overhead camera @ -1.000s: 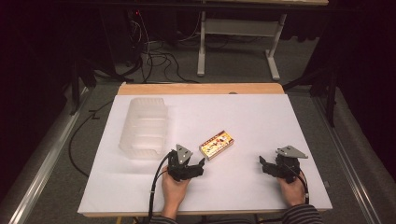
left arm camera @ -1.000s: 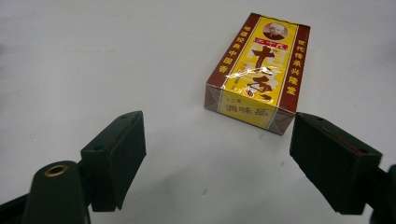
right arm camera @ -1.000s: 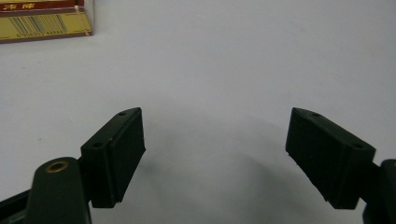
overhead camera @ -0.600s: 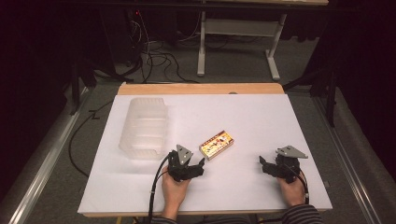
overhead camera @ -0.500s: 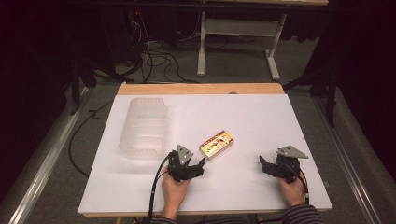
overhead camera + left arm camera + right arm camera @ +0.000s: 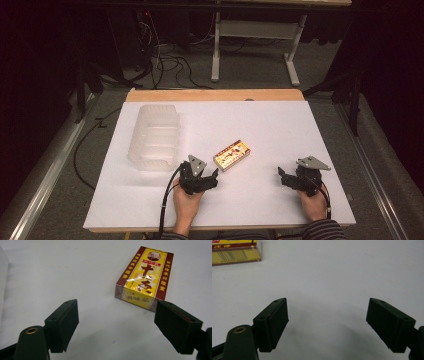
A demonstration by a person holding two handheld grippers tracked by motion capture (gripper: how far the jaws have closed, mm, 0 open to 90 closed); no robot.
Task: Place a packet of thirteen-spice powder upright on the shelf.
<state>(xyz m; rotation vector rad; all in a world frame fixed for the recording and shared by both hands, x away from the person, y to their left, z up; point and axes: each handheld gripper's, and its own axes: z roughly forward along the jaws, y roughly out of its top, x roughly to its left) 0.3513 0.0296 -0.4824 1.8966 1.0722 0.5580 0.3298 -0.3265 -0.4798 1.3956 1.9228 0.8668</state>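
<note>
A: Where is the yellow box (image 6: 232,155) lying?

B: Centre frame on the white table (image 6: 280,125), long axis slanting toward upper right.

A: The left hand-held gripper (image 6: 214,176)?

B: Gaping, its jaws just narrowing slightly, gripping nothing; the box is sitting just beyond them.

we see a small flat box (image 6: 232,154) lying face up on the white bench (image 6: 280,125), near the middle and turned at a slant. its top is yellow with dark red side borders, large red characters and a small round portrait at one end; a clear wrapper glints over it.
</note>
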